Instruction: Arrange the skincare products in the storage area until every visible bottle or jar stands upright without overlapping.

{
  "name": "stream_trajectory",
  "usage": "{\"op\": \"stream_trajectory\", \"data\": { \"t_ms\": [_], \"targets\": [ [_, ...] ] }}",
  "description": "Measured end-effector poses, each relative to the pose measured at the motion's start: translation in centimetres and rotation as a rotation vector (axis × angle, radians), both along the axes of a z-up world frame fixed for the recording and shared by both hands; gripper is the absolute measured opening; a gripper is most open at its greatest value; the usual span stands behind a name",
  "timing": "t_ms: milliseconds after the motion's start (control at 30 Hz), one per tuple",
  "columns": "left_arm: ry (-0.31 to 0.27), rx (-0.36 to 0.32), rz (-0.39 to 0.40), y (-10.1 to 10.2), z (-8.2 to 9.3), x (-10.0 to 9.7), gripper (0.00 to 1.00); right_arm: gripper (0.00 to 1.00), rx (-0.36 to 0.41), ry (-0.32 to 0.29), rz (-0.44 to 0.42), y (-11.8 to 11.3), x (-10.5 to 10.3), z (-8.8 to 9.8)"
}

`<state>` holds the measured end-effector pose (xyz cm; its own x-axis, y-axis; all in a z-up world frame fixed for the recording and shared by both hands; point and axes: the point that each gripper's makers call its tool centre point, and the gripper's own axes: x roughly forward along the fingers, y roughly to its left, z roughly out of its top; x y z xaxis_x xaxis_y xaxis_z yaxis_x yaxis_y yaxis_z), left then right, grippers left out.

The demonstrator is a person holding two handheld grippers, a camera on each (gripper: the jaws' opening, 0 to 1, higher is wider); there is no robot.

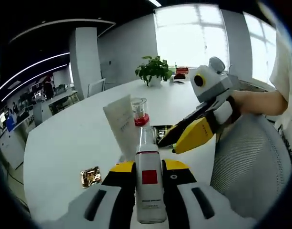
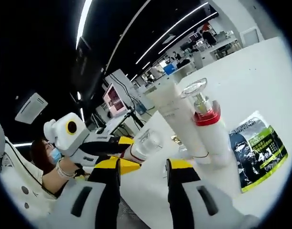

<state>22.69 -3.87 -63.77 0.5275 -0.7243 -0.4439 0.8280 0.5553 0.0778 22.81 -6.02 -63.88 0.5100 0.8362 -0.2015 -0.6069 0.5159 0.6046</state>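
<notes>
Gripping a white bottle (image 1: 150,188) with a red square label at lower centre of the left gripper view, the left gripper (image 1: 149,168) should, I judge, set it down upright on bare table (image 1: 65,143) clear of the white tube (image 1: 122,121) and the red-collared pump bottle (image 1: 140,110) standing mid-frame. Across the right gripper view the right gripper (image 2: 143,167) hangs with jaws parted and empty; a green-and-black sachet (image 2: 256,147) lies flat at right, a small gold packet (image 1: 90,176) at lower left, both crowding the landing spot
</notes>
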Motion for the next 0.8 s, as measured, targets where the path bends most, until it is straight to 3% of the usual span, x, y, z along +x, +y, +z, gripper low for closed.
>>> {"op": "stream_trajectory", "data": {
  "t_ms": [333, 400, 433, 800],
  "targets": [
    [-0.006, -0.025, -0.026, -1.4, 0.3, -0.4, 0.17, 0.32, 0.088, 0.079, -0.057, -0.5, 0.5, 0.1],
    [-0.009, -0.040, -0.033, -1.6, 0.5, -0.5, 0.17, 0.30, 0.125, 0.084, -0.074, -0.6, 0.6, 0.5],
    [-0.014, -0.038, -0.033, -1.7, 0.6, -0.4, 0.17, 0.30, 0.180, 0.119, -0.076, -0.6, 0.5, 0.9],
    [-0.046, -0.042, -0.079, -3.0, 0.9, -0.8, 0.17, 0.22, 0.227, 0.120, -0.133, -1.6, 1.1, 1.6]
  ]
}}
